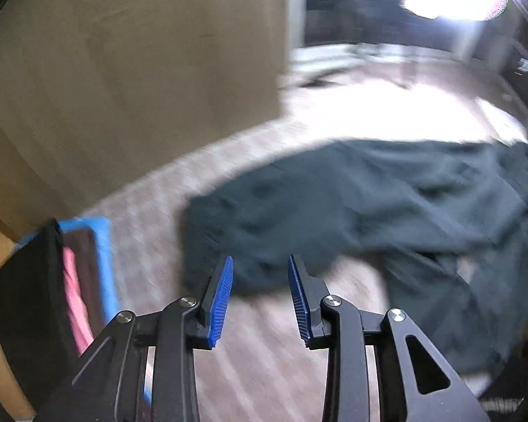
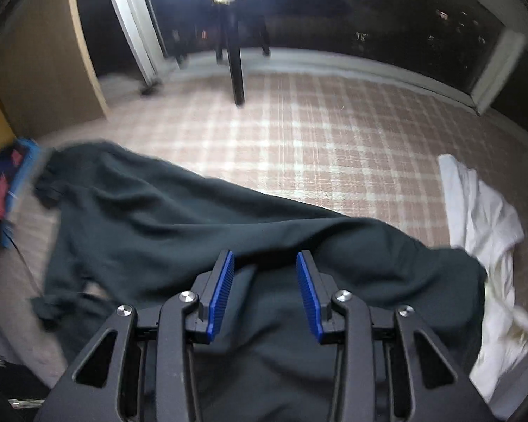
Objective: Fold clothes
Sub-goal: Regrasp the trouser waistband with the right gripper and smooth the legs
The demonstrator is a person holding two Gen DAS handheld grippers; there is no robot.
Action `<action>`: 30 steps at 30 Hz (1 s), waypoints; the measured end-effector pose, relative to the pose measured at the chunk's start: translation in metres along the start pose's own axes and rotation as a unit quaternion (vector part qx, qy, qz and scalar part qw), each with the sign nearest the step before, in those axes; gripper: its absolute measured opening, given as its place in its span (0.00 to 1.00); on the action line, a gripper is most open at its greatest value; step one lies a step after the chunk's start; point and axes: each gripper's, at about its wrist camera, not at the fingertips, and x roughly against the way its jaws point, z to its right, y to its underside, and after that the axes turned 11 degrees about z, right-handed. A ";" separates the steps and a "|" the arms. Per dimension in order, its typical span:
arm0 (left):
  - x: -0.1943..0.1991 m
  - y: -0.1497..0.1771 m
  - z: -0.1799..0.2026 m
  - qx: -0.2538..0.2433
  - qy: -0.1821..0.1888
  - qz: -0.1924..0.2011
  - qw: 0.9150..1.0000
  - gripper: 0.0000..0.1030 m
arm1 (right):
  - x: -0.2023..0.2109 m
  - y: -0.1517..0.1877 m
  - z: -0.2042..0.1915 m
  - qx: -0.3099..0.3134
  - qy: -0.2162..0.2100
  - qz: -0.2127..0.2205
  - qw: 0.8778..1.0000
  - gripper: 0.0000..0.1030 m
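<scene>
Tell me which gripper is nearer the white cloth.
Right. The white cloth lies just right of the right gripper, beside the dark garment. The left gripper sits by the blue bin.

This was a home, most likely a bedroom at night: a pink plaid bedspread (image 2: pixel 334 161) covered the bed, dark sliding glass doors (image 2: pixel 369 28) stood beyond it, and a blue laundry basket (image 1: pixel 104 267) of clothes sat beside a plain beige wall (image 1: pixel 130 70).
</scene>
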 end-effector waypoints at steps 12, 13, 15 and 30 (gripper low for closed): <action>-0.010 0.051 0.114 -0.002 0.102 -0.024 0.994 0.57 | 0.126 0.081 0.106 -0.111 0.145 0.060 0.981 0.52; -0.015 0.047 0.116 -0.004 0.092 -0.021 0.996 0.54 | 0.126 0.086 0.122 -0.125 0.161 0.056 0.977 0.52; -0.026 0.036 0.118 0.000 0.078 -0.013 0.997 0.53 | 0.124 0.091 0.155 -0.155 0.171 0.051 0.972 0.52; -0.168 -0.130 0.206 -0.058 0.087 -0.004 0.995 0.55 | -0.050 0.060 0.235 -0.129 0.073 -0.076 0.986 0.52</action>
